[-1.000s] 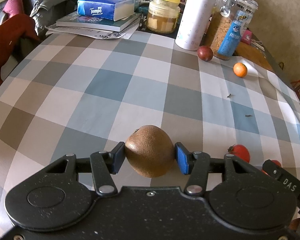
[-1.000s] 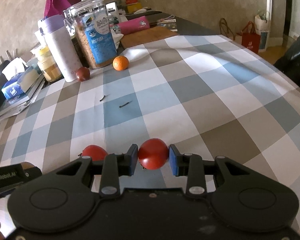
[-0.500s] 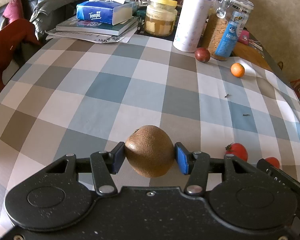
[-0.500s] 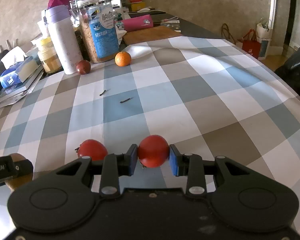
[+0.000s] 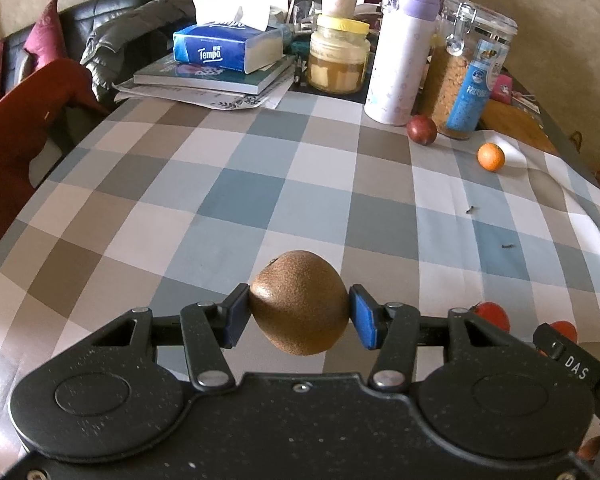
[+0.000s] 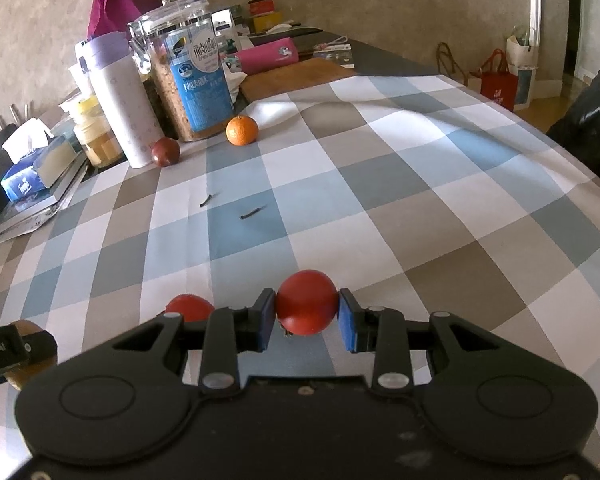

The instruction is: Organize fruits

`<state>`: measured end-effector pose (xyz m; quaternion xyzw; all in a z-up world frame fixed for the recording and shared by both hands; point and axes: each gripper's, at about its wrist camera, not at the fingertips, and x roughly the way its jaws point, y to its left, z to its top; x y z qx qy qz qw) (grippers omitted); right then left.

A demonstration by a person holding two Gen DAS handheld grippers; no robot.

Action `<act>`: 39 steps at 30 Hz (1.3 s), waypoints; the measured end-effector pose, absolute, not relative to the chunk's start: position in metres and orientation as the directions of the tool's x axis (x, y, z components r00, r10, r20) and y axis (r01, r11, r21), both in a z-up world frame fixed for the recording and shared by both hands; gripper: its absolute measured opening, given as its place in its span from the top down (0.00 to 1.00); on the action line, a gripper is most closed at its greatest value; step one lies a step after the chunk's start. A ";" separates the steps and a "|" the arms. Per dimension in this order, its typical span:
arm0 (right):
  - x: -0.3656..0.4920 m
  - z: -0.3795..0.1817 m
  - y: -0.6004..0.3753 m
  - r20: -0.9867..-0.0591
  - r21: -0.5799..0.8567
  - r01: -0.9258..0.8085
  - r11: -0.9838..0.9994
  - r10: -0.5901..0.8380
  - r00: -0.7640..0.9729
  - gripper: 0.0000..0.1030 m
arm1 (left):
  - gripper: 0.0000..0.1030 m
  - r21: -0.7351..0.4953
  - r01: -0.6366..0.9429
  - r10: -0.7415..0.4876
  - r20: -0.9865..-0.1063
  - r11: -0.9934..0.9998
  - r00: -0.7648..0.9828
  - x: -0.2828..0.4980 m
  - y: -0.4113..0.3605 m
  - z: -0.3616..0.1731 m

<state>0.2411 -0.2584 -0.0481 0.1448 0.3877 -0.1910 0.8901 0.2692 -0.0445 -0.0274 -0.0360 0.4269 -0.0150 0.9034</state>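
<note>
Checked tablecloth (image 5: 260,184), sofa (image 5: 100,12) left view only, shopping bags (image 6: 500,80) right view only

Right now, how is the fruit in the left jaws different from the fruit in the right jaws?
The kiwi in the left gripper is brown and rough-skinned; the tomato in the right gripper is red, smooth and glossy. The kiwi is egg-shaped, the tomato round. The kiwi spreads its jaws wider than the tomato does. Both are clamped between blue pads over the checked tablecloth.
</note>
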 end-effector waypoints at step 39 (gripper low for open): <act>0.162 0.034 -0.249 -0.686 0.307 0.176 0.935 0.090 0.722 0.66 | 0.43 -0.054 0.261 -0.201 -0.791 0.964 0.578 0.121 -0.011 0.022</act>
